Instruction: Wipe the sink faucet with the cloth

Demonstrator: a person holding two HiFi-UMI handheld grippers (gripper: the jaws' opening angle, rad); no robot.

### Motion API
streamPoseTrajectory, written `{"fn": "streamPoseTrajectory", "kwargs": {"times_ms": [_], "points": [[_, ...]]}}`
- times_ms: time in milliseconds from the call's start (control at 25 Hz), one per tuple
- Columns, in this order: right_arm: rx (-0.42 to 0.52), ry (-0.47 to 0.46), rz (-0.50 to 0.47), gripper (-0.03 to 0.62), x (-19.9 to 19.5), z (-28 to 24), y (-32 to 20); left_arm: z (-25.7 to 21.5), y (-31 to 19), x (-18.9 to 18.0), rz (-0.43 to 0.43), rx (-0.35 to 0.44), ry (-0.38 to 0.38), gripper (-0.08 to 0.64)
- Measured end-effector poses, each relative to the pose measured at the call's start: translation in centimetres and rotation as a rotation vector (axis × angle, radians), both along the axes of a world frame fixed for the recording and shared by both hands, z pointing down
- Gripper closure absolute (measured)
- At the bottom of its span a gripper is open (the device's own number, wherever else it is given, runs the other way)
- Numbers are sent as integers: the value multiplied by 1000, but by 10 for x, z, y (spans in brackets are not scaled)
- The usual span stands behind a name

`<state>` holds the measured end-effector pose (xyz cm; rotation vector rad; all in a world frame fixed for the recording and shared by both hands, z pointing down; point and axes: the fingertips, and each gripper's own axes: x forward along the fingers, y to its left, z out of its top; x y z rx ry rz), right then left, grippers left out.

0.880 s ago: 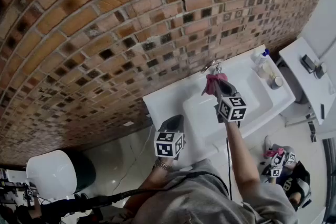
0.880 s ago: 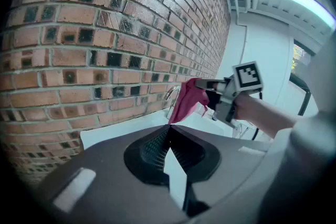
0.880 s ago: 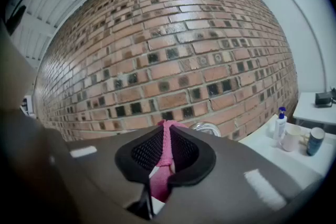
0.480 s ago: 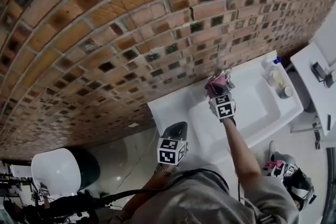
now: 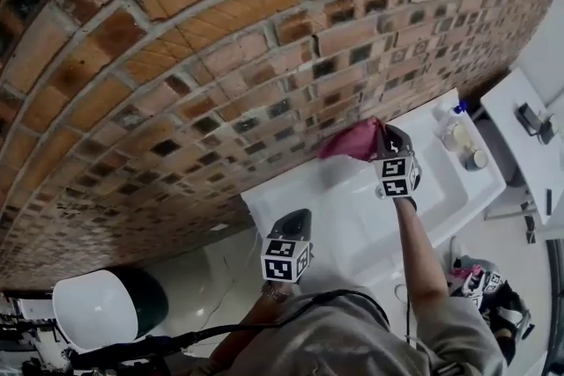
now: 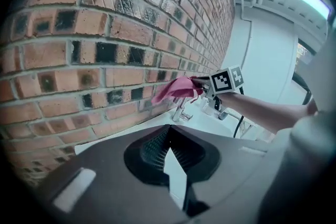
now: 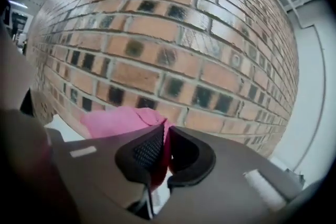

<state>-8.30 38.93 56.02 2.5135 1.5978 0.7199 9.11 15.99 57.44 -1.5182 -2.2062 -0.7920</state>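
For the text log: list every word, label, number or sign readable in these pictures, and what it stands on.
No readable text anywhere.
Left marker cube, right marker cube: black-and-white square patterns, no letters.
Bottles: labels too small to read.

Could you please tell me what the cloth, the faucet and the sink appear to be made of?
Cloth: soft pink fabric, it folds and drapes. Faucet: shiny metal, probably chrome, with glints. Sink: smooth glossy white, likely ceramic.
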Motion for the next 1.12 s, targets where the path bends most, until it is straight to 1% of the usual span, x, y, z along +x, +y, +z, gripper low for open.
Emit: {"fn": "streamPoseTrajectory", "kwargs": {"times_ms": [120, 200, 320, 400, 480, 520, 600, 640, 680, 720, 840, 960, 1040, 1120], "points": [[84, -19, 88, 570, -37, 31, 21, 9, 4, -5, 18, 19, -12, 546], [151, -29, 132, 571, -52, 59, 33, 12, 5, -6, 23, 28, -15, 546], [246, -52, 139, 572, -54, 103, 45, 14, 8, -2, 16, 36, -17, 546], [313, -91, 101, 573, -51, 132, 45, 15, 10, -1, 17, 38, -16, 546], [374, -169, 27, 574, -52, 160, 37, 15, 12, -3, 26, 42, -16, 546], [395, -224, -23, 572, -54, 172, 32, 13, 13, -4, 31, 42, -16, 546], [435, -362, -115, 572, -66, 191, 25, 8, 14, -6, 40, 35, -17, 546], [457, -424, -142, 571, -74, 200, 21, 6, 15, -5, 42, 31, -16, 546], [473, -453, -148, 571, -81, 207, 17, 5, 15, -4, 42, 28, -14, 546], [480, -440, -130, 571, -86, 212, 12, 4, 15, -3, 39, 28, -12, 546], [474, -324, -5, 572, -94, 217, -1, 8, 13, 0, 31, 38, -10, 546], [494, -228, 107, 572, -98, 219, -15, 9, 13, -4, 38, 40, -14, 546], [514, -173, 151, 572, -94, 220, -28, 8, 11, -9, 49, 40, -17, 546], [539, -137, 176, 572, -87, 219, -40, 7, 10, -14, 61, 38, -17, 546]]}}
